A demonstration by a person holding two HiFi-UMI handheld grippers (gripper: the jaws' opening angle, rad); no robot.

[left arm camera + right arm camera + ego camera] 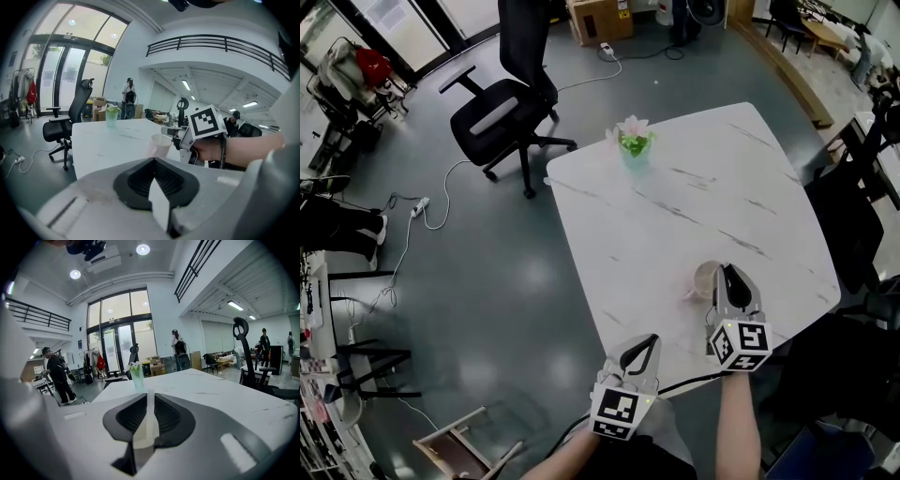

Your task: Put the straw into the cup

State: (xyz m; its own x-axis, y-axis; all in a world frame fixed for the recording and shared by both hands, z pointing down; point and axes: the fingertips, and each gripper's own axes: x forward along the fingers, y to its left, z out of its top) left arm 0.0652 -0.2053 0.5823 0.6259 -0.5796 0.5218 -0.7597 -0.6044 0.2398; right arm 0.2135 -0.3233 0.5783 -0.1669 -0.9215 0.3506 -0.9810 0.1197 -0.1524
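A pale cup (703, 278) stands upright on the white marble table (675, 197), near its front edge. My right gripper (730, 275) is just to the right of the cup, and its tips are level with the cup. Its jaws are shut, with only a thin pale slit between the pads. In the left gripper view the cup (159, 145) shows beside the right gripper (169, 132). My left gripper (643, 351) hovers at the table's front edge, left of and nearer than the cup, and it is shut. I cannot make out a straw in any view.
A green cup with a flower (634, 141) stands at the table's far left edge. A black office chair (508, 103) is on the floor beyond it, with cables and a power strip (419, 206) to the left. More chairs stand right of the table.
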